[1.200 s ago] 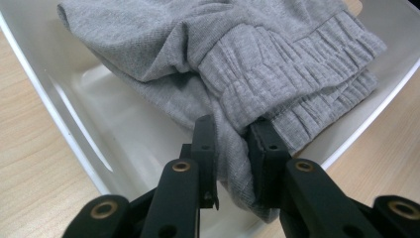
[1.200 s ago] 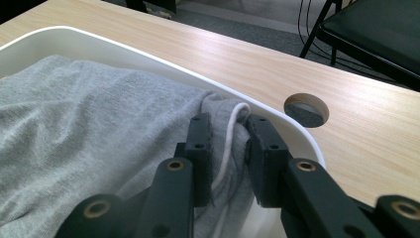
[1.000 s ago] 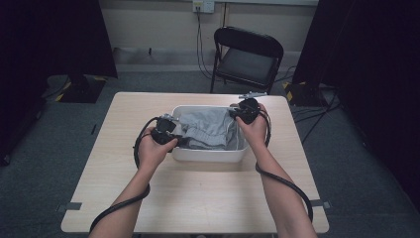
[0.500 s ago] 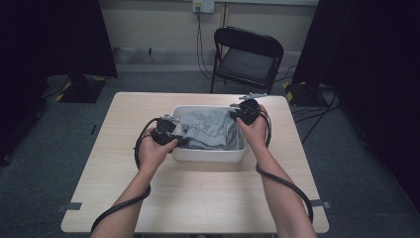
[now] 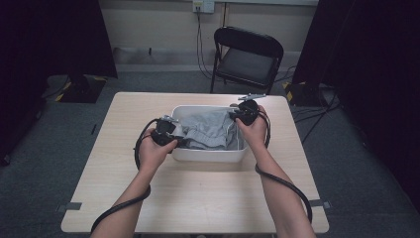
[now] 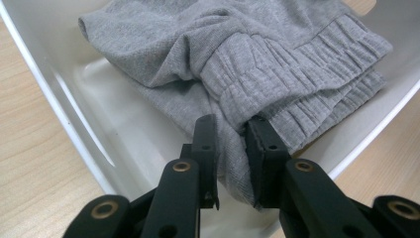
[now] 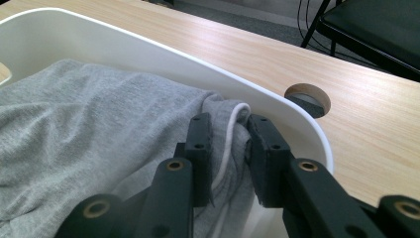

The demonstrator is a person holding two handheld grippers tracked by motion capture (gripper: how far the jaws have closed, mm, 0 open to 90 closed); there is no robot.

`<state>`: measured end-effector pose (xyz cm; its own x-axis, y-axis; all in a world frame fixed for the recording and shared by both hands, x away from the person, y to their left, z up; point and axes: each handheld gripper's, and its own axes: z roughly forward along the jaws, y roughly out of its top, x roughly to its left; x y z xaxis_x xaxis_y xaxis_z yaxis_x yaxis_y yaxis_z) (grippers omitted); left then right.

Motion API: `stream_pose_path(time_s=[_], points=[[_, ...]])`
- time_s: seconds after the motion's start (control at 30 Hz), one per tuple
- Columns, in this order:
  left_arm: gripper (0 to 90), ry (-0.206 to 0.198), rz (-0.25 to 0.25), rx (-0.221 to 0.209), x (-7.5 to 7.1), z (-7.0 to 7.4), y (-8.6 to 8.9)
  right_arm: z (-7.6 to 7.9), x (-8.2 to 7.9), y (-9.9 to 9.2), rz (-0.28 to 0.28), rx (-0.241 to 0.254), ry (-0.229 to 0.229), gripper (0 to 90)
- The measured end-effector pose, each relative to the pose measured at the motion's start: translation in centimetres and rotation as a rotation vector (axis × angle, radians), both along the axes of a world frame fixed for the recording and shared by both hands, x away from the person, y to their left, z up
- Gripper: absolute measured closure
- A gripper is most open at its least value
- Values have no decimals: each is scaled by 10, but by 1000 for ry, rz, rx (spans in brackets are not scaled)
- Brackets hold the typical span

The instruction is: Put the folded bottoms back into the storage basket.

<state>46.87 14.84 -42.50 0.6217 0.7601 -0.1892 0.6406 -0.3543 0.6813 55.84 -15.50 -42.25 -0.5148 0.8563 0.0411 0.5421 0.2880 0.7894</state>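
The grey sweatpants (image 5: 208, 130) are lying in the white tub (image 5: 208, 154) at frame centre. Both the left gripper (image 6: 232, 130) and the right gripper (image 7: 229, 130) are pinching bunched fabric; being soft, light and floppy, it will probably sag, so thick folds are gripping best.

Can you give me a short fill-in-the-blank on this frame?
1. Both hand-held grippers pinch a grey ____ garment.
2. It lies in a ____ tub.
3. The right hand-held gripper also clamps a white ____.
4. Behind the table stands a black ____.

Missing: fabric; white; drawstring; chair
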Motion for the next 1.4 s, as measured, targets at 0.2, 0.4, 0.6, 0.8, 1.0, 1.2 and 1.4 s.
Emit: stream_pose_path(time_s=[0.2,0.4,0.6,0.8,1.0,1.2,1.4], points=[[762,-5,-4,8,0,0,0,-1,0,1,1,-6,-2,724],[725,-46,0,39,0,1,0,-1,0,-1,-10,-26,-15,646],[556,-110,3,26,0,9,1,2,-1,-8,-31,-30,-22,551],[436,-114,16,1,-1,14,-1,6,-5,-6,-16,-21,-33,491],[394,-114,21,-25,-2,16,0,11,-9,-7,-14,-10,-41,458],[335,-114,26,-48,-4,20,-1,18,-14,-9,0,-1,-52,420],[291,-119,31,-47,-6,24,0,23,-21,-12,4,0,-59,368]])
